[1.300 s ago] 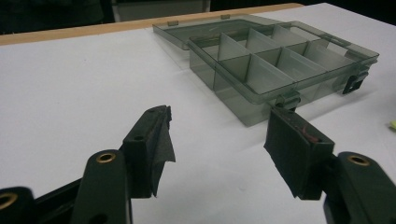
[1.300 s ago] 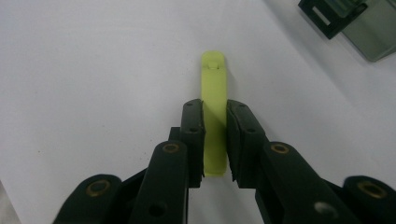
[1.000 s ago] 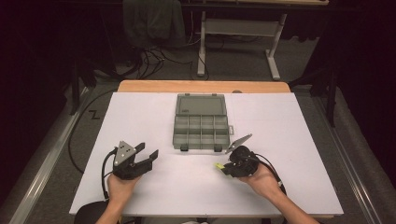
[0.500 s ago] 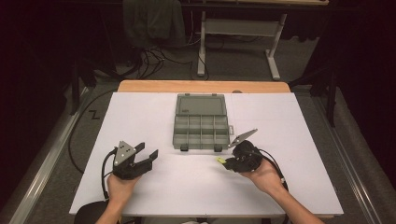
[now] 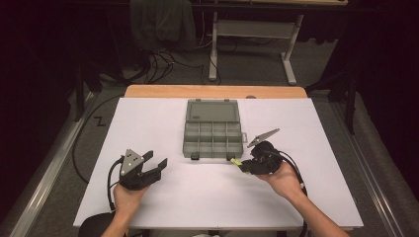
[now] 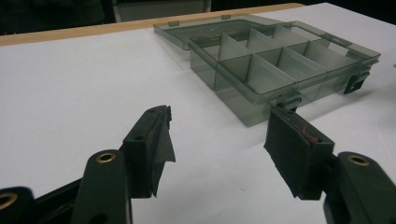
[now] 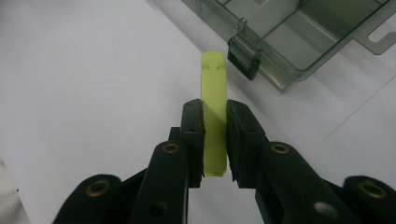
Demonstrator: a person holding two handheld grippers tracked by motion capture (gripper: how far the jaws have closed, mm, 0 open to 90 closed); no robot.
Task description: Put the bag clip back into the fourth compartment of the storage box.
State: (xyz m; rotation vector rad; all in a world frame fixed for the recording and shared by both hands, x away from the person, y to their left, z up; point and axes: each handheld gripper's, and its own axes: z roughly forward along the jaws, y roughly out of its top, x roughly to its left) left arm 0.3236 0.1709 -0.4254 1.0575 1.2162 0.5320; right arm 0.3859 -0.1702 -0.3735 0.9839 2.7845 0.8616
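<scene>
Since 1 second ago, the right gripper has lifted and drifted nearer the organizer box, while the left gripper hasn't moved, jaws spread and empty. Right jaws pinch a small yellow-green plastic piece flat between the pads, held just off the box's front latch. It looks light, stiff and smooth; gripping its broad faces mid-length seems safest against slipping.

Open organizer box ahead of spread jaws
The left gripper gapes, empty, toward the clear compartment box, lid laid back on the white table.
</scene>
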